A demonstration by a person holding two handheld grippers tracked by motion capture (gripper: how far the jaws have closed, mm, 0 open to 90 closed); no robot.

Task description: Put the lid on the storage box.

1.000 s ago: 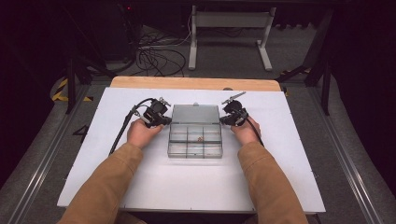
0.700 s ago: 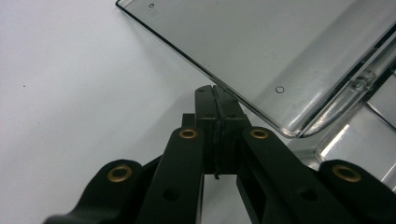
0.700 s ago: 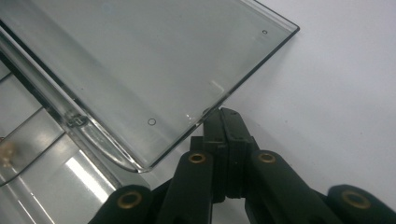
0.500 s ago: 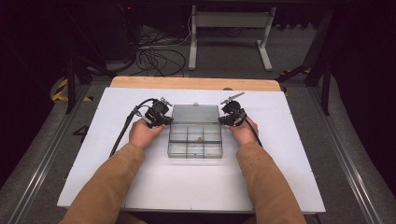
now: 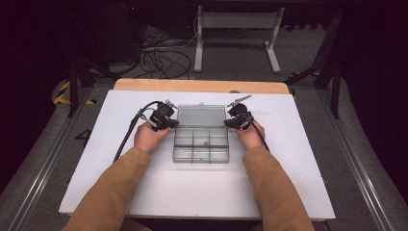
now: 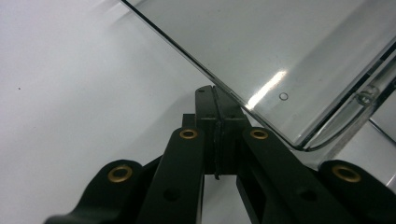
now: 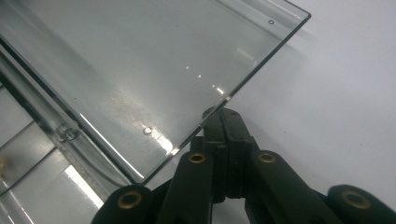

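A clear plastic compartment box [image 5: 201, 153] stands mid-table with its lid [image 5: 201, 116] swung open and lying back toward the far side. A small brown item [image 5: 206, 142] sits in one middle compartment. My left gripper [image 5: 167, 121] is at the lid's left edge and my right gripper [image 5: 234, 120] at its right edge. In the left gripper view the jaws of my left gripper [image 6: 214, 93] are pressed together, tips right at the edge of the lid [image 6: 280, 51]. My right gripper [image 7: 223, 114] is likewise shut, tips tucked at the edge of the lid [image 7: 154, 70]. Nothing is between either pair of jaws.
The box rests on a white table top [image 5: 202, 187] with a wooden strip [image 5: 202, 85] along the far edge. A black cable [image 5: 127, 137] trails from the left gripper toward the near left. Beyond the table are floor cables [image 5: 163, 60] and a metal stand [image 5: 235, 29].
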